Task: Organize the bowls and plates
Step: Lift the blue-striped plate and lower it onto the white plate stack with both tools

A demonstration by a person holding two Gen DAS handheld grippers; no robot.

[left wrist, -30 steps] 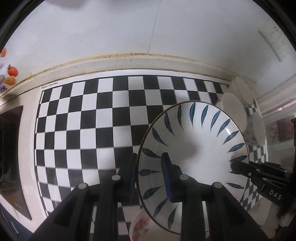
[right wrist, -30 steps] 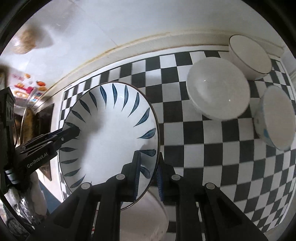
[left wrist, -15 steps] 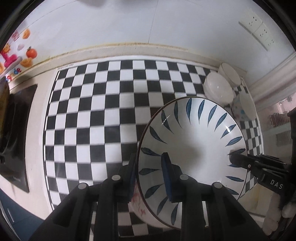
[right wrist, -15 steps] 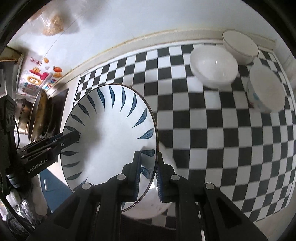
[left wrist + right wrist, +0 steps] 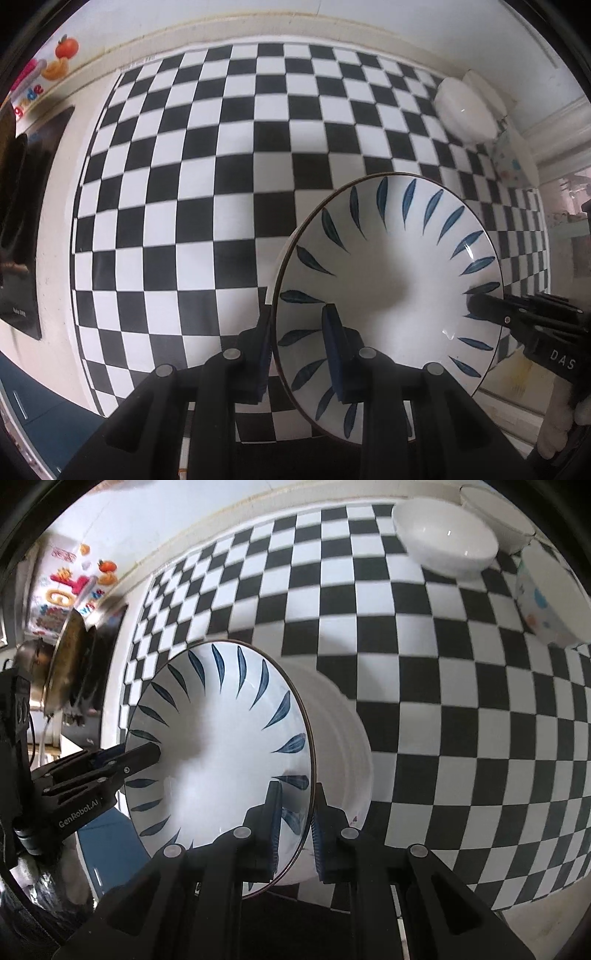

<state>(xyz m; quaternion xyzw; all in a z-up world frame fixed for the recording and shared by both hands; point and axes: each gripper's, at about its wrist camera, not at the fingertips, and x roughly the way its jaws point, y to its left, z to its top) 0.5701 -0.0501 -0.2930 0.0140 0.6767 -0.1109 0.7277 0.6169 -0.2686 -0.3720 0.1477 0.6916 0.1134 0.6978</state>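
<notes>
A white plate with blue leaf marks (image 5: 388, 280) is held by both grippers above the checkered mat. My left gripper (image 5: 299, 339) is shut on its left rim. My right gripper (image 5: 297, 812) is shut on its right rim; it shows in the left wrist view (image 5: 524, 321) at the plate's right edge. In the right wrist view the plate (image 5: 221, 746) tilts, with a white plate (image 5: 343, 746) under and behind it. The left gripper (image 5: 122, 760) shows at the plate's left edge. Three bowls stand at the far right: a white bowl (image 5: 443, 542), a rimmed bowl (image 5: 498, 513), a dotted bowl (image 5: 550, 598).
The black-and-white checkered mat (image 5: 221, 184) covers the counter up to the back wall. A black stovetop (image 5: 22, 221) with a pan (image 5: 70, 657) lies at the left. The counter's front edge (image 5: 44, 413) runs along the lower left. The bowls also show in the left wrist view (image 5: 465, 110).
Both grippers have pulled back and up with the blue-leaf plate; the mat and bowls look farther off. The plate has tilted, showing the white plate beneath.
</notes>
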